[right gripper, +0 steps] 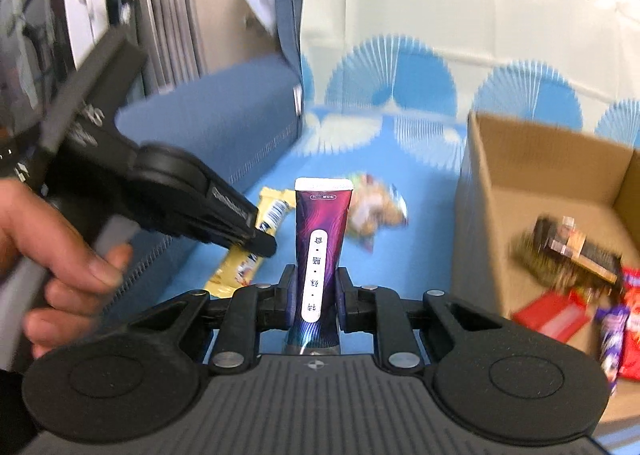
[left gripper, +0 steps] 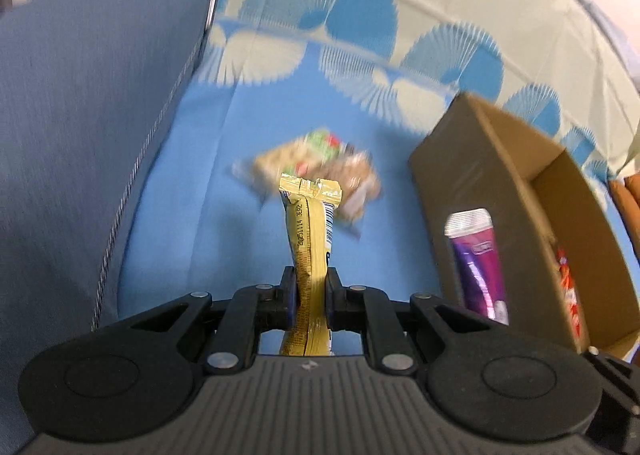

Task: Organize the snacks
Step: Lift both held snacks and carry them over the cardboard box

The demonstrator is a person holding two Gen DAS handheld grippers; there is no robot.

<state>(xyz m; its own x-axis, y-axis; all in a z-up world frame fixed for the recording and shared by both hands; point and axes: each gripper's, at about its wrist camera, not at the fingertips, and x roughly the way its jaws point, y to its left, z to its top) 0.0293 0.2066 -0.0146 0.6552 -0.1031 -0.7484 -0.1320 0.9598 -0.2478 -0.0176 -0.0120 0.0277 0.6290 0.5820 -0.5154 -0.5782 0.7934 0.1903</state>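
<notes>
Yellow snack bar: clamped upright in left gripper, above blue sheet. Purple snack packet: clamped upright in right gripper. Blurred snack bag: lying on sheet, beyond the bar. Cardboard box: right side, open-topped, holding red wrappers and a dark packet.

"20251114" on yellow wrapper

The yellow-gold snack bar sits in black claw fingers. The purple wavy-patterned packet carries a white label strip. The sofa cover is bright blue with cream fan shapes; the cardboard box is brown.
</notes>
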